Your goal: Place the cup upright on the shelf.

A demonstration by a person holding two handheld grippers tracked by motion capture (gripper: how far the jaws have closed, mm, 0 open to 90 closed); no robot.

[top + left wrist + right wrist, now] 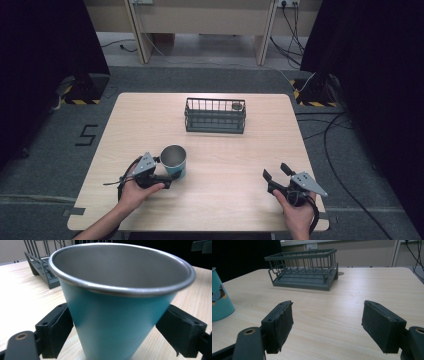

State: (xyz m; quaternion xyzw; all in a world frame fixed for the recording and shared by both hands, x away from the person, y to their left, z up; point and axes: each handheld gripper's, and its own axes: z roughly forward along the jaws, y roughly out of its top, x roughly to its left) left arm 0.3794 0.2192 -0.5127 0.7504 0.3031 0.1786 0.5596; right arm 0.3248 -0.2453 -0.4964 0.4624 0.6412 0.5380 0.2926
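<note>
Gripping begins: the left gripper (pixel 167 176) straddles the teal cup (pixel 174 161) at the table's (pixel 235 160) seven o'clock, pads touching or nearly so. Lifting remains. Right gripper (pixel 276 173), at five o'clock, spread, empty.

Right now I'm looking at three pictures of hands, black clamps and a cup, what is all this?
A person sits at a wooden table holding a hand-held gripper in each hand. One picture looks down from above; each of the others comes from a camera riding on a gripper, looking along its black jaws. The left gripper has its jaws on either side of a teal metal cup, against its sides. The right gripper is open and empty. Farther back stands a dark wire basket.
</note>
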